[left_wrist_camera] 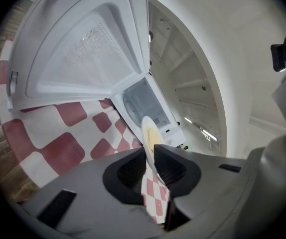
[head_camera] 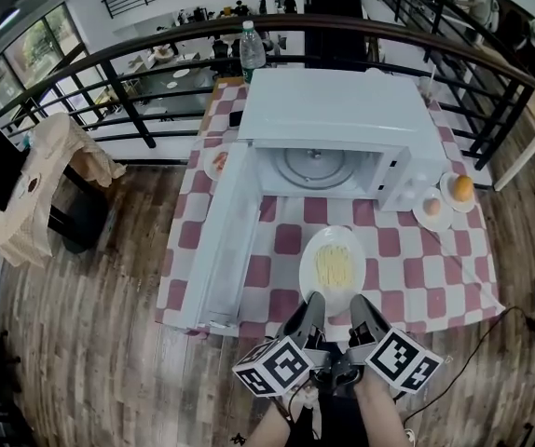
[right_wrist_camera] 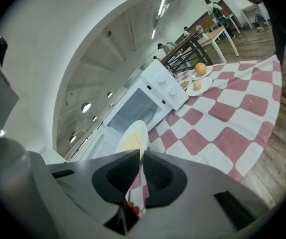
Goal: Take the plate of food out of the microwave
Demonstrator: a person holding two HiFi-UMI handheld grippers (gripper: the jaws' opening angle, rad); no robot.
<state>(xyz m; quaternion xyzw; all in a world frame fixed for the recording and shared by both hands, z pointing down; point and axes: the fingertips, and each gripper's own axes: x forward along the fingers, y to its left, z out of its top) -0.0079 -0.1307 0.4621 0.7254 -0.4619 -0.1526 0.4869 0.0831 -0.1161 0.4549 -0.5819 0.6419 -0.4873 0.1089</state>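
A white plate of yellow noodles sits low over the checked tablecloth, just in front of the white microwave. Its door hangs wide open to the left and the cavity shows only the bare turntable. My left gripper is shut on the plate's near rim, left of centre. My right gripper is shut on the same rim, right beside it. In the left gripper view the plate stands edge-on between the jaws of the gripper. The right gripper view shows the plate pinched the same way by the gripper.
Two small plates stand right of the microwave, one with an egg, one with an orange. Another small plate lies behind the door. A bottle stands behind the microwave. The table's front edge is near my grippers; a railing runs behind.
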